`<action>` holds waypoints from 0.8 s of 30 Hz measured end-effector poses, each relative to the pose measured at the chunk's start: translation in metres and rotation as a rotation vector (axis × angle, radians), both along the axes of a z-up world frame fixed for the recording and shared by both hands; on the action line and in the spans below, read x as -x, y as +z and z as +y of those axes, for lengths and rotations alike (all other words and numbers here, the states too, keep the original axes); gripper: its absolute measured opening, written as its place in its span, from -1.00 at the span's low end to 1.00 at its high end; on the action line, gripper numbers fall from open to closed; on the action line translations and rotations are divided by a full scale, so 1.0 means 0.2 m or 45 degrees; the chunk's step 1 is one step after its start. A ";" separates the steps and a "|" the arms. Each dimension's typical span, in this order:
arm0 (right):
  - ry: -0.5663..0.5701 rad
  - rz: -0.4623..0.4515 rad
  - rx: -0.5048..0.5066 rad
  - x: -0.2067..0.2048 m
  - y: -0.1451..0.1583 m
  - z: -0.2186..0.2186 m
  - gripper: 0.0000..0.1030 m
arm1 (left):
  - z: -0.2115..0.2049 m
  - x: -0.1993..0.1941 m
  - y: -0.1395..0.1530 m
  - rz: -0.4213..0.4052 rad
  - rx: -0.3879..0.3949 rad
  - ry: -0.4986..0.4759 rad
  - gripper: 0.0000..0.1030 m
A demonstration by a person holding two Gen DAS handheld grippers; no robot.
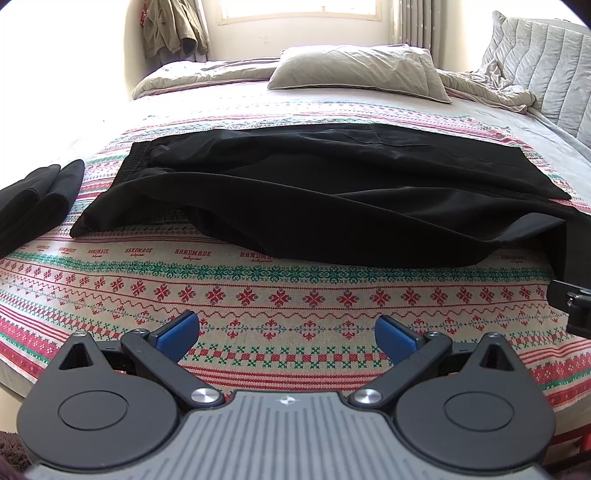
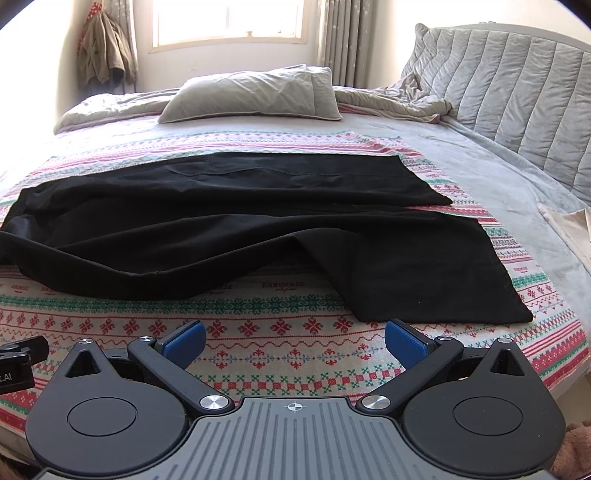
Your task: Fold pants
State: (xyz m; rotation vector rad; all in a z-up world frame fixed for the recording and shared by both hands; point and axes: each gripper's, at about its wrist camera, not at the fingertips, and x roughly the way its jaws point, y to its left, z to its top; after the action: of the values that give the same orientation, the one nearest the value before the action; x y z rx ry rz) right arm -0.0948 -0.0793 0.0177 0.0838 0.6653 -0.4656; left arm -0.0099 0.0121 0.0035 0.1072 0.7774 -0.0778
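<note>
Both grippers are gaping wide and holding nothing: the left gripper (image 1: 286,330) and right gripper (image 2: 295,339) are hovering low in their frames over the blanket (image 1: 258,295). Black pants (image 2: 221,229) are lying spread across mid-frame, legs running right. Folded dark clothes (image 1: 33,199) are sitting at the left edge.

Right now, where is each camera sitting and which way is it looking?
Left wrist: sits on the open left hand-held gripper, looking across the patterned bedspread at the waistband end of the black fabric pants; the right hand-held gripper's edge shows.
Right wrist: sits on the open right hand-held gripper, facing the leg ends.
Both share the pants, grey pillow and window.
</note>
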 end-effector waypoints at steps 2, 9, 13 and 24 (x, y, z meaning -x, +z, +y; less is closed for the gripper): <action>-0.006 0.001 0.007 0.00 0.00 0.00 1.00 | 0.00 0.00 0.00 -0.014 0.008 0.000 1.00; 0.023 -0.052 0.107 0.02 0.00 -0.04 1.00 | 0.06 -0.08 0.01 -0.008 0.008 -0.087 1.00; 0.056 -0.005 0.051 0.00 -0.01 -0.14 1.00 | 0.22 -0.17 0.04 0.007 0.123 -0.151 1.00; 0.103 0.079 -0.093 0.02 0.01 -0.40 1.00 | 0.82 -0.37 0.09 -0.009 0.356 0.105 1.00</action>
State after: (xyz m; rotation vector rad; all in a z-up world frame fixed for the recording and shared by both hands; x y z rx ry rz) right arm -0.0994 -0.1586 0.0195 0.1113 0.7440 -0.3668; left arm 0.0649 0.1769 0.0223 -0.1897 0.7558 -0.1067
